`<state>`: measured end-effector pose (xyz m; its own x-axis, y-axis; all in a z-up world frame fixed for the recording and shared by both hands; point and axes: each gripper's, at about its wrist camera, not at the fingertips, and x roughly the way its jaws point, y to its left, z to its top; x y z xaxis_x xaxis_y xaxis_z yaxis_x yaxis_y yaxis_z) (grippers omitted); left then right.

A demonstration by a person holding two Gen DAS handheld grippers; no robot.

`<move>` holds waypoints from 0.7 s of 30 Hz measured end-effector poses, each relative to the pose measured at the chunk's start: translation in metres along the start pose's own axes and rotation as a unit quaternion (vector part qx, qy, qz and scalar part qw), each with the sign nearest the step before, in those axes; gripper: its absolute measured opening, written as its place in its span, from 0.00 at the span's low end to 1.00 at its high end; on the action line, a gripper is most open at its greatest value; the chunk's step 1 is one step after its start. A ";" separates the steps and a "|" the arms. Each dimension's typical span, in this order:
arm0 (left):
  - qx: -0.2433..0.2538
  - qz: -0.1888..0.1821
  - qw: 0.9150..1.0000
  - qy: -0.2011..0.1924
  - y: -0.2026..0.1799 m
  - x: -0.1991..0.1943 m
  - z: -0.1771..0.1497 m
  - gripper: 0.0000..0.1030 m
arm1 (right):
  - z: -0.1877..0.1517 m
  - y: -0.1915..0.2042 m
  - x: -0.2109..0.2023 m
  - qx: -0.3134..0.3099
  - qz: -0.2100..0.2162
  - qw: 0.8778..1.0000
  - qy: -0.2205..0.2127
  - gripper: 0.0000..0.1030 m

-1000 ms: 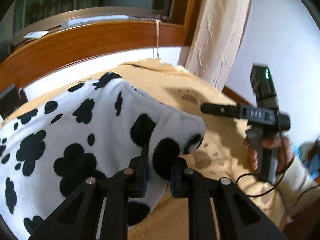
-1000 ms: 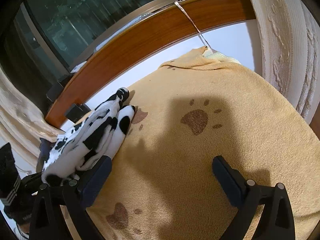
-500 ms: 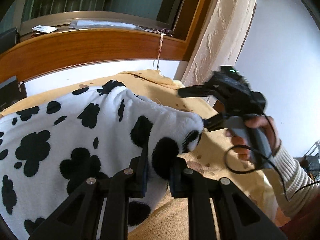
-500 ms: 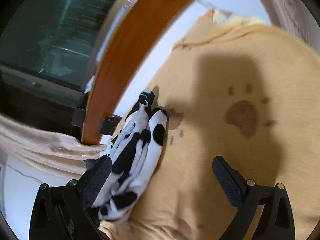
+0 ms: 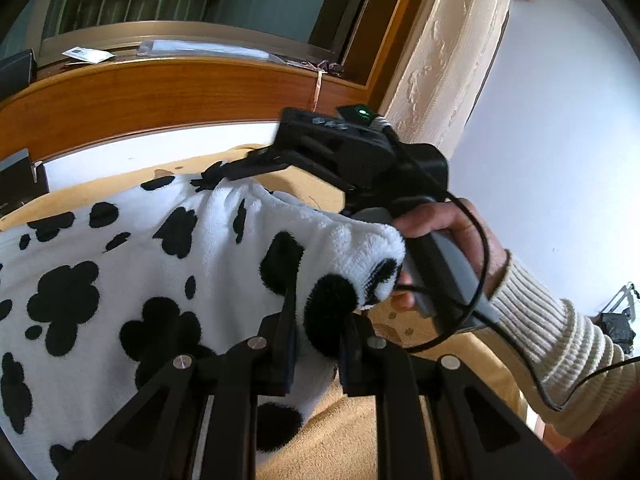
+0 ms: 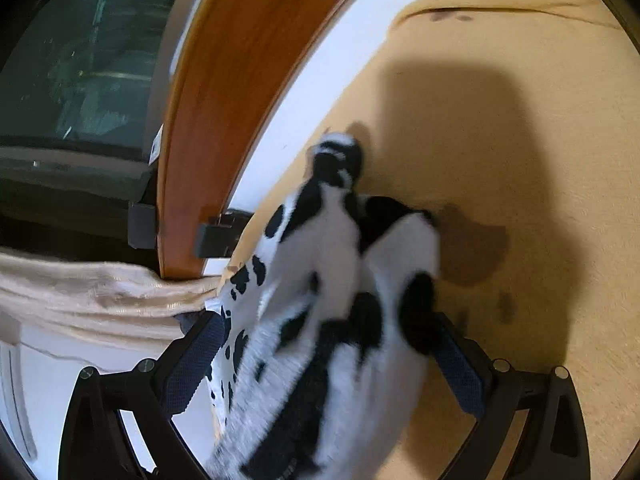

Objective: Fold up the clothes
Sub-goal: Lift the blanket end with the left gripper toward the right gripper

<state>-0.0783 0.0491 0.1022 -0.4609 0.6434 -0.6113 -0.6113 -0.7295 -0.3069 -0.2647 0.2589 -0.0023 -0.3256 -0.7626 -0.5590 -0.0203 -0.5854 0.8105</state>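
Between the left gripper [image 5: 316, 340] fingers, the spotty fleece [image 5: 132, 280] is pinched tight. The right gripper [image 6: 324, 360] is wide open around the far end; next it must squeeze.

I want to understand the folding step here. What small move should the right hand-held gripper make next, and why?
Probably close it on the spotted fleece garment. The right hand-held gripper stands wide open with the fleece between its pads, not yet pressed, while the left hand-held gripper is already shut on another edge. With both edges held, the garment could be folded over the yellow blanket.
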 end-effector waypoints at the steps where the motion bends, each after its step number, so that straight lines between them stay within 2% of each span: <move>1: 0.000 -0.001 1.000 0.000 0.000 0.000 0.000 0.18 | 0.000 0.003 0.002 -0.008 -0.009 1.000 -0.001 0.95; 2: 0.000 -0.002 1.000 0.000 0.000 -0.001 -0.001 0.18 | 0.000 0.005 0.004 -0.017 -0.017 1.000 -0.001 0.85; 3: -0.001 -0.003 1.000 0.000 0.000 -0.001 -0.001 0.18 | 0.000 0.006 0.005 -0.023 -0.025 0.999 -0.002 0.69; 6: -0.003 -0.004 1.000 -0.001 0.001 -0.001 -0.001 0.18 | -0.003 0.009 0.003 -0.042 -0.042 0.998 -0.009 0.49; 9: -0.004 -0.004 1.000 -0.005 -0.001 -0.003 0.000 0.18 | -0.005 0.015 -0.003 -0.056 -0.047 0.997 -0.022 0.43; 13: -0.003 -0.002 1.000 -0.018 -0.002 -0.013 0.002 0.18 | -0.007 0.033 -0.013 -0.079 -0.039 0.995 -0.041 0.40; 21: -0.023 0.015 0.997 -0.071 0.012 -0.063 0.006 0.18 | -0.017 0.095 -0.018 -0.122 0.000 0.991 -0.060 0.37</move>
<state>-0.0600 0.0014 0.1415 -0.5673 0.6449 -0.5121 -0.5667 -0.7570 -0.3255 -0.2450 0.2120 0.0817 -0.4364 -0.7324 -0.5226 0.2032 -0.6461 0.7357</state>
